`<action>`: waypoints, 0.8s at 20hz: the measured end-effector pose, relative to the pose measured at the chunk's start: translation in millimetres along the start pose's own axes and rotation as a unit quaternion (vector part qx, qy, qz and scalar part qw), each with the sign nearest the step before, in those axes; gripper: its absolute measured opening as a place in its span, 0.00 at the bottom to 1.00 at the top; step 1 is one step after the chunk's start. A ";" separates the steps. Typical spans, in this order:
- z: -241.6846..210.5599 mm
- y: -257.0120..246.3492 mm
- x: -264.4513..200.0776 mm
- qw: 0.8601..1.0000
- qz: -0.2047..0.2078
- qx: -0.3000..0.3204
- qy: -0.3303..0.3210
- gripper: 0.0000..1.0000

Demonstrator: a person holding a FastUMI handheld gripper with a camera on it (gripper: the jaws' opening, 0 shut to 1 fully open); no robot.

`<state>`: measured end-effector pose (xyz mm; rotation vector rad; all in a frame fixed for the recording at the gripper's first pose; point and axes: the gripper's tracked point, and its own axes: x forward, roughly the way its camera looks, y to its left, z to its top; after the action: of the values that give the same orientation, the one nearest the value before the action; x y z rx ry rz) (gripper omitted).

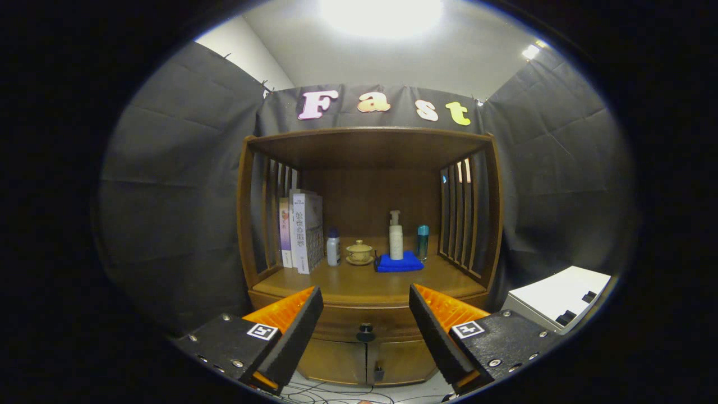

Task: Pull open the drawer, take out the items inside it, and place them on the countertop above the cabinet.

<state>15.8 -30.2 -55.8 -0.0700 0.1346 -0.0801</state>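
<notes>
A wooden cabinet (370,235) stands against the booth's black cloth wall, with an open shelf nook above, a tabletop (359,283) at its base, one shut drawer (364,322) below that and two small doors (364,365) under the drawer. The drawer runs crosswise, its long axis side to side, and its single dark knob (366,332) sits dead centre, straight ahead of the tongs (366,314) and framed in the gap between the two fingers, though well beyond their tips. The tongs are released, fingers spread wide and gripping nothing. Whatever lies inside the drawer is hidden. To judge from this, the coming move is a straight push forward onto the knob, then a pull back. On the tabletop I count two or three books (302,233) standing on the left, one small white bottle (333,247), one lidded cup on a saucer (359,252), one folded blue cloth (399,262) bearing one pump bottle (396,238), and one teal tube (423,241).
</notes>
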 end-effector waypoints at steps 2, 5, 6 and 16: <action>-20.0 -7.5 9.4 1.000 -0.014 -0.026 0.011 0.96; -47.2 7.0 32.3 0.998 0.001 -0.056 0.036 0.96; -56.6 6.5 40.1 0.997 -0.003 -0.061 0.048 0.97; -122.8 23.5 88.8 0.994 0.005 -0.045 0.104 0.95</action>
<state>88.5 -22.2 -190.7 -0.1515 0.3467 -0.0718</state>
